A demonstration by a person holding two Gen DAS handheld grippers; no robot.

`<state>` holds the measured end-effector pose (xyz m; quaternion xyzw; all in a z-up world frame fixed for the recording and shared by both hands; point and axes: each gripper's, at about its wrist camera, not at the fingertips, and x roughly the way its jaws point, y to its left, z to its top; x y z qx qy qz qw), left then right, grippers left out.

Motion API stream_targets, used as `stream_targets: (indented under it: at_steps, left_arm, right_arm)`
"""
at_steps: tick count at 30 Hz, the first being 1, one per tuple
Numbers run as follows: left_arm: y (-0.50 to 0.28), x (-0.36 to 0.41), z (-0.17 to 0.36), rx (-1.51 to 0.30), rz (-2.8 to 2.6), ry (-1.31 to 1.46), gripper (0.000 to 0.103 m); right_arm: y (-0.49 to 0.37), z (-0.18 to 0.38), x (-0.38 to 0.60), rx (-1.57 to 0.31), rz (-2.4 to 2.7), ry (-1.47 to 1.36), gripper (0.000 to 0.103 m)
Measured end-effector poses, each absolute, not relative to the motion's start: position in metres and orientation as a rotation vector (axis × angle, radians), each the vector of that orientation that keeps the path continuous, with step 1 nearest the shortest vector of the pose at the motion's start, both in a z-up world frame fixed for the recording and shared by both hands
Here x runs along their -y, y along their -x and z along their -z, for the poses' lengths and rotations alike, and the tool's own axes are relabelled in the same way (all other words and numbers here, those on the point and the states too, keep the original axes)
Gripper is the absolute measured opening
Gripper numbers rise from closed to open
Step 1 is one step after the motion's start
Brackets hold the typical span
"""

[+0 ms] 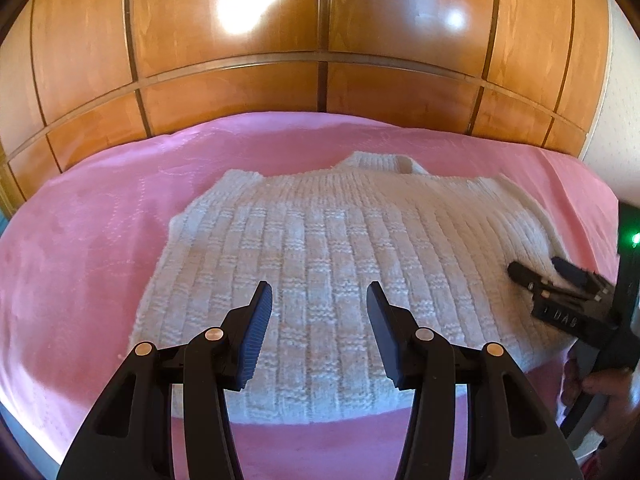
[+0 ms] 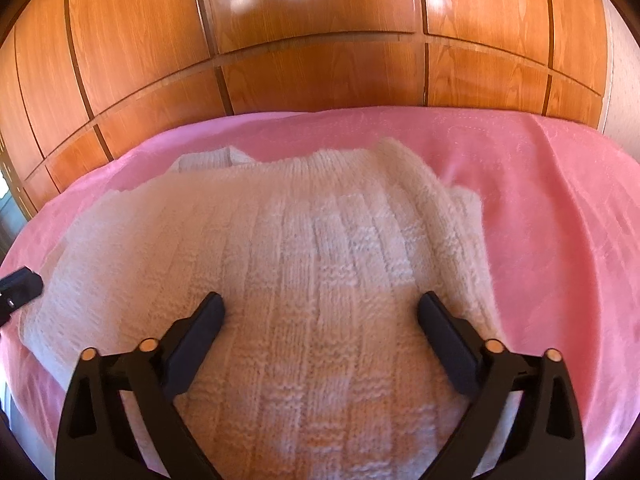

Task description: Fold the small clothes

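Observation:
A white knitted sweater (image 1: 320,240) lies spread flat on a pink bedspread (image 1: 80,260), its collar toward the far side. My left gripper (image 1: 320,304) hovers over the sweater's near middle, jaws apart, with nothing pinched between the pads. My right gripper (image 1: 536,266) rests low on the sweater's right part, its fingertips at the knit. In the right wrist view the right gripper (image 2: 322,300) stands wide open over the sweater (image 2: 320,240), whose right edge is bunched up. The left gripper's tip (image 2: 20,284) shows at the left edge.
Glossy wooden wardrobe panels (image 1: 320,40) rise right behind the bed. A white wall (image 1: 616,120) stands at the far right. A hand (image 1: 600,388) holds the right gripper's handle. Bare pink bedspread (image 2: 560,220) lies right of the sweater.

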<state>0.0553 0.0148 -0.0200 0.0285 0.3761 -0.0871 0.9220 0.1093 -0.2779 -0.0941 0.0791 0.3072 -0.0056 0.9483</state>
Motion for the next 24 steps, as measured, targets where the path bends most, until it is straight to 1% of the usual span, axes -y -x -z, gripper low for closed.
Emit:
stream_targets:
  at_steps: [1,4,5,7,8,11,14,15,16,17,21,24]
  left_arm:
    - [-0.056,-0.013,0.021,-0.775,0.181,-0.062,0.048]
    - [-0.059,-0.007,0.026,-0.788,0.188,-0.072,0.048]
    - [-0.060,-0.006,0.027,-0.793,0.192,-0.071,0.048]
    - [-0.062,-0.002,0.030,-0.797,0.197,-0.075,0.048]
    - [-0.063,0.000,0.031,-0.799,0.199,-0.080,0.048]
    - [-0.069,0.005,0.037,-0.814,0.205,-0.095,0.048]
    - [-0.076,0.008,0.047,-0.840,0.203,-0.108,0.048]
    - [-0.077,0.009,0.049,-0.843,0.202,-0.108,0.050]
    - [-0.078,0.009,0.050,-0.843,0.198,-0.111,0.054]
    - [-0.079,0.009,0.052,-0.842,0.195,-0.115,0.055]
    - [-0.081,0.009,0.056,-0.850,0.196,-0.110,0.057]
    - [-0.082,0.008,0.056,-0.852,0.197,-0.109,0.059]
  right_arm:
    - [-0.110,0.090,0.278,-0.626,0.012,-0.158,0.087]
    - [-0.117,0.076,0.281,-0.633,0.007,-0.146,0.083]
    - [-0.121,0.073,0.281,-0.642,0.020,-0.120,0.078]
    - [-0.137,0.074,0.284,-0.692,0.046,-0.081,0.072]
    - [-0.147,0.079,0.287,-0.737,0.046,-0.072,0.072]
    - [-0.166,0.089,0.296,-0.772,0.075,-0.058,0.074]
    - [-0.176,0.094,0.307,-0.774,0.089,-0.150,0.079]
    - [-0.177,0.096,0.308,-0.770,0.092,-0.162,0.080]
    - [-0.178,0.097,0.308,-0.762,0.095,-0.164,0.082]
    - [-0.178,0.098,0.307,-0.755,0.096,-0.164,0.083]
    - [-0.176,0.098,0.312,-0.749,0.070,-0.190,0.084]
    - [-0.172,0.092,0.317,-0.752,0.037,-0.203,0.088]
